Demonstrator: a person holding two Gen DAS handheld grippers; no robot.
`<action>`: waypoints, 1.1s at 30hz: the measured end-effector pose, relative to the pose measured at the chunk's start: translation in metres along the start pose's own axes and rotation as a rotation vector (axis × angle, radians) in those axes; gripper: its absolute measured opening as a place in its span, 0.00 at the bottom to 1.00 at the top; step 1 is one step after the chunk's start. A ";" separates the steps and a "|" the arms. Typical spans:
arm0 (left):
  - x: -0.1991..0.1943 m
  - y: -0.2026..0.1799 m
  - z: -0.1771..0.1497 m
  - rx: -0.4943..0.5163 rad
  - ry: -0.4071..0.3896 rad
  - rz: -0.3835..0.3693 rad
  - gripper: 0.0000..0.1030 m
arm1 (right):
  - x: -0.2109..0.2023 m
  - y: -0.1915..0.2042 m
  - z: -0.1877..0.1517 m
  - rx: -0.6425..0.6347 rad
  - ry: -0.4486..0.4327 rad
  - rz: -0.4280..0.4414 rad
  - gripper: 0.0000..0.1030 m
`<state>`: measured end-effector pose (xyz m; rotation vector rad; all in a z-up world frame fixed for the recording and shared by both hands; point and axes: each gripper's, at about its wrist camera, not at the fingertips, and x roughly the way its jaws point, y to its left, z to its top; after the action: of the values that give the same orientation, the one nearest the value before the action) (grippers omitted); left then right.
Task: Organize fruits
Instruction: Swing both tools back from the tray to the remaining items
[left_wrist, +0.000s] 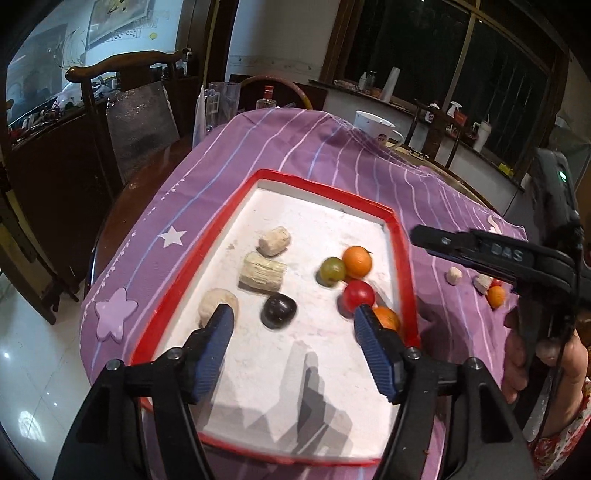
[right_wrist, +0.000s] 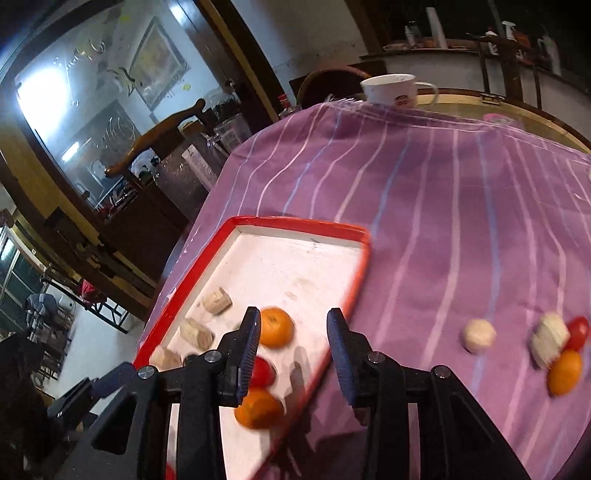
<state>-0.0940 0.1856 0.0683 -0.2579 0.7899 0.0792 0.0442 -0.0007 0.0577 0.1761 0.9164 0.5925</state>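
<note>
Purple striped tablecloth (right_wrist: 443, 206) under red-rimmed tray (left_wrist: 400, 236).

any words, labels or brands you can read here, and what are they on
"DAS": raised letters on the right claw's black body, seen from the left wrist view.
White mug: red logo, too blurred to read.
Red-capped bottle: label too small to read.
Nothing else is legible.

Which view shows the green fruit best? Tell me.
The left wrist view: the green fruit lies unobstructed in the tray, touching an orange. The right wrist view doesn't show it; its own finger likely hides it.
</note>
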 end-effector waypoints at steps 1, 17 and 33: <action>-0.002 -0.003 -0.002 0.003 0.002 0.000 0.65 | -0.008 -0.005 -0.004 0.003 -0.004 -0.001 0.39; 0.001 -0.114 -0.018 0.196 0.053 -0.060 0.70 | -0.142 -0.158 -0.055 0.139 -0.138 -0.264 0.40; 0.105 -0.192 0.029 0.282 0.124 -0.117 0.71 | -0.079 -0.163 -0.056 0.086 -0.063 -0.227 0.39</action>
<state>0.0321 0.0050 0.0518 -0.0412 0.8965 -0.1598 0.0299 -0.1850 0.0156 0.1640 0.8874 0.3364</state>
